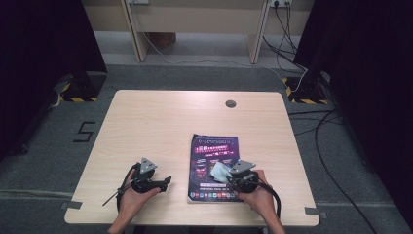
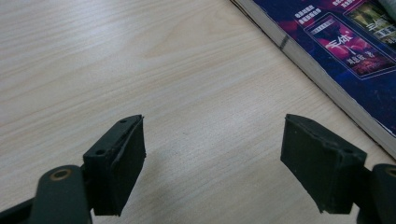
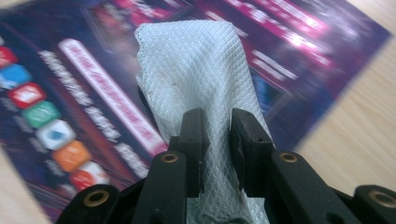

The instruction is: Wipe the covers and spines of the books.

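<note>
Low in the high view, the right gripper point(image 1: 233, 176) clamps a white quilted cloth point(image 3: 196, 79) over the purple glossy book point(image 1: 214, 146); the left gripper point(image 2: 212, 163), lower left, stands with jaws apart above the pale wooden table point(image 1: 156, 122).

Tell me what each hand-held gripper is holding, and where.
Right hand-held gripper pinches a white cloth near its lower end; left hand-held gripper holds nothing.

The cloth point(image 3: 196, 70) is showing white with a quilted diamond pattern; the book point(image 1: 214, 151) cover is looking dark purple, perhaps with pink lettering; the table point(image 1: 160, 122) is showing pale woodgrain.
</note>
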